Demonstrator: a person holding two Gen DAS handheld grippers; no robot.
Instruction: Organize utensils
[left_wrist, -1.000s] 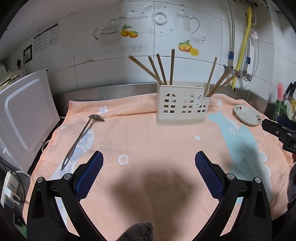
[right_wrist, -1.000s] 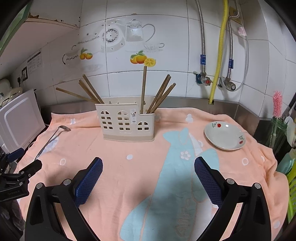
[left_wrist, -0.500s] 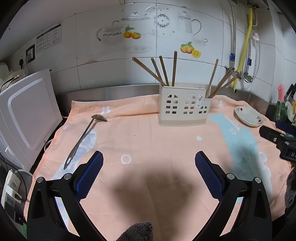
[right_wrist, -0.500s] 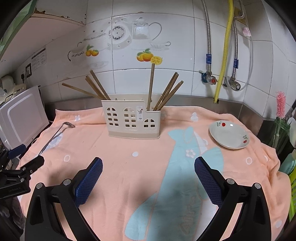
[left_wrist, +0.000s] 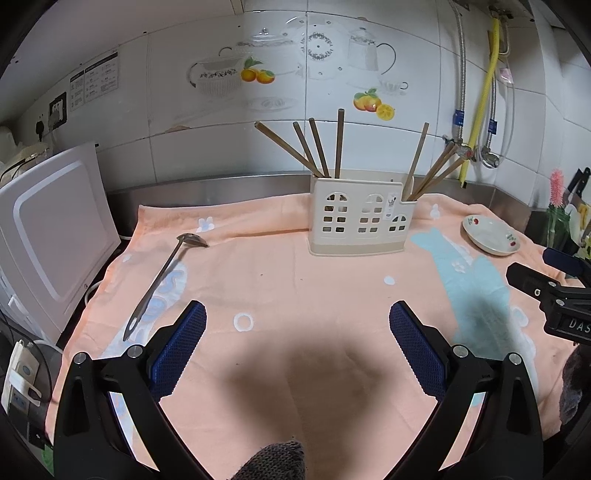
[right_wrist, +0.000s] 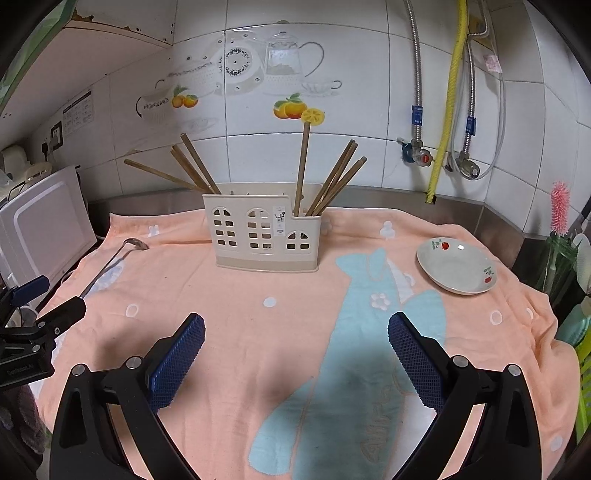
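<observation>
Both the left tongs (left_wrist: 297, 325) and right tongs (right_wrist: 295, 336) gape wide, holding nothing. The metal ladle (left_wrist: 162, 278) lies on the peach towel (left_wrist: 295, 280), left of the chopstick holder (left_wrist: 360, 216). The chopsticks' (left_wrist: 338, 142) lower ends are hidden inside it, and the left tongs' body is cut off at the right-wrist view's edge.

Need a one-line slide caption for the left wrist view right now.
Open left gripper above the peach towel, facing the chopstick-filled holder, with a metal ladle lying loose to its left.

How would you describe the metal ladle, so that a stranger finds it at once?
Start at the cream utensil holder on the peach towel. Look left, toward the white appliance. The ladle lies flat there, the only metal utensil; the wooden chopsticks all stand in the holder.
</observation>
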